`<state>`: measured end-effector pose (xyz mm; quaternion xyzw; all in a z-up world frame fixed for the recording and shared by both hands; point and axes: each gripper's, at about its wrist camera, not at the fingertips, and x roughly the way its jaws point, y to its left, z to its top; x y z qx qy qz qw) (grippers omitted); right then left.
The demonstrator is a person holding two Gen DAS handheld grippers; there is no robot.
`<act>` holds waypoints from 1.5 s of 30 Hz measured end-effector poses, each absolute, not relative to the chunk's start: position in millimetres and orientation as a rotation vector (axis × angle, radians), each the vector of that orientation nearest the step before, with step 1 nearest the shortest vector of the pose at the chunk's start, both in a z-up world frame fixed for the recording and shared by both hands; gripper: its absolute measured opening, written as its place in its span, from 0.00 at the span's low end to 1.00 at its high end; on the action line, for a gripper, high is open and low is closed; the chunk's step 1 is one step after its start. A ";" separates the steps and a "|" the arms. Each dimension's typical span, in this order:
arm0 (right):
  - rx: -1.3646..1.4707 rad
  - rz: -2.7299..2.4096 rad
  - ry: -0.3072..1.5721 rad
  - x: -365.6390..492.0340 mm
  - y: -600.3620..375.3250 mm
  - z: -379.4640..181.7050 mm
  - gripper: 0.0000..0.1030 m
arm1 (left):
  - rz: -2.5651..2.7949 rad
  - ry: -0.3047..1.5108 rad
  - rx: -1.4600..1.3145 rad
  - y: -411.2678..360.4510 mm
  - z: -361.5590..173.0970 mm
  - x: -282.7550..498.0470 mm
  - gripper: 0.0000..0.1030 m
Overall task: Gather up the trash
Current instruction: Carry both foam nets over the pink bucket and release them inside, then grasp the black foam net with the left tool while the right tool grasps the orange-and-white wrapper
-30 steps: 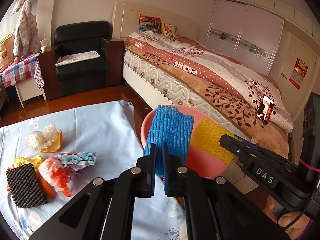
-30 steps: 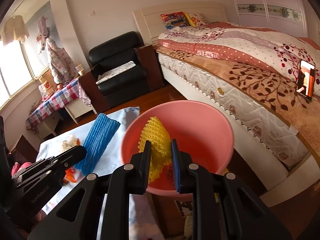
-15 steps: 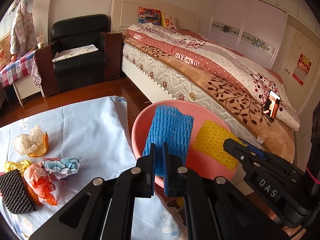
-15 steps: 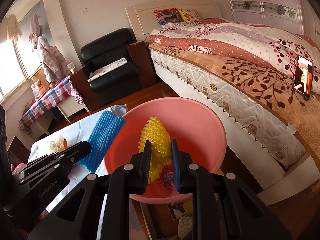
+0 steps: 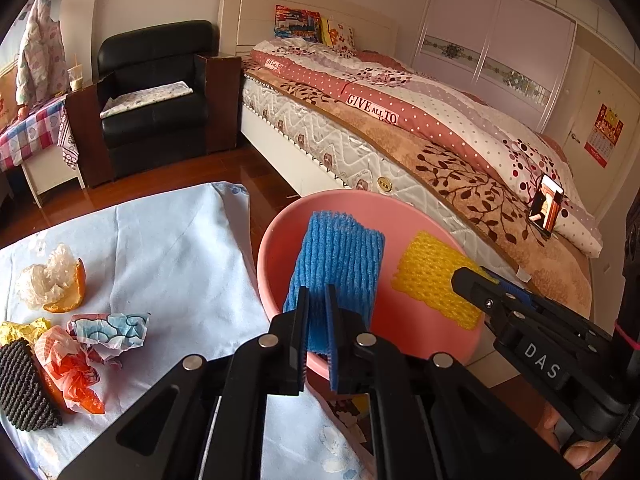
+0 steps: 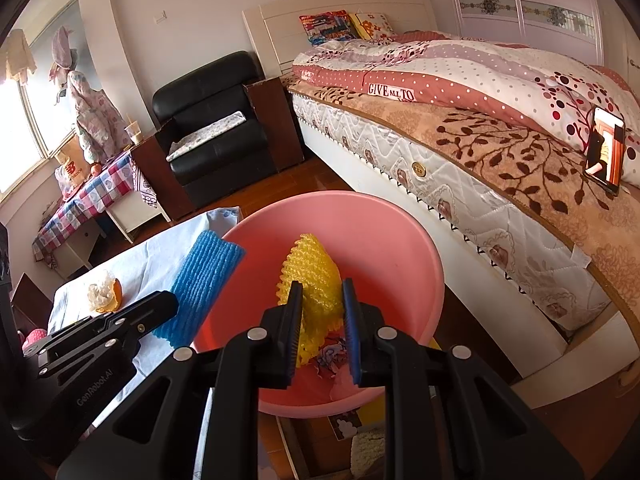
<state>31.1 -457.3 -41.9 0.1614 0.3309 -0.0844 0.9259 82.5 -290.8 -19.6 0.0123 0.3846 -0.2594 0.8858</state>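
The pink basin [image 6: 400, 240] stands off the table's [image 5: 168, 248] right edge, between table and bed [image 6: 500, 216]. The left gripper [image 5: 318, 312] holds the blue foam net [image 5: 340, 256] over the basin's near-left rim; its jaws have just been opening slightly, the net still between the pads. The right gripper [image 6: 320, 300] clamps the yellow foam net [image 6: 312, 280] above the basin's interior (paper scraps already lie at the bottom). Left of the basin, the cloth between its rim and the orange peel [image 5: 60, 284], crumpled wrappers [image 5: 104, 328] and black foam net [image 5: 22, 384] is bare.
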 end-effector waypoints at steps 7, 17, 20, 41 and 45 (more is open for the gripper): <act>0.357 -0.165 0.694 33.7 -463.0 -46.9 0.21 | -0.546 0.777 0.000 -284.7 -14.2 80.4 0.47; 0.367 -0.160 0.670 30.3 -463.1 -44.1 0.38 | -0.555 0.758 -0.016 -273.2 -4.7 74.2 0.47; 0.371 -0.155 0.664 27.7 -461.3 -41.7 0.39 | -0.556 0.750 -0.021 -270.2 -1.4 70.6 0.47; 0.298 0.003 0.587 5.9 -384.3 -13.4 0.39 | -0.330 0.614 -0.059 -152.7 23.4 29.1 0.51; 0.277 0.050 0.599 7.7 -360.8 -13.8 0.39 | -0.246 0.596 -0.065 -112.2 21.7 20.1 0.51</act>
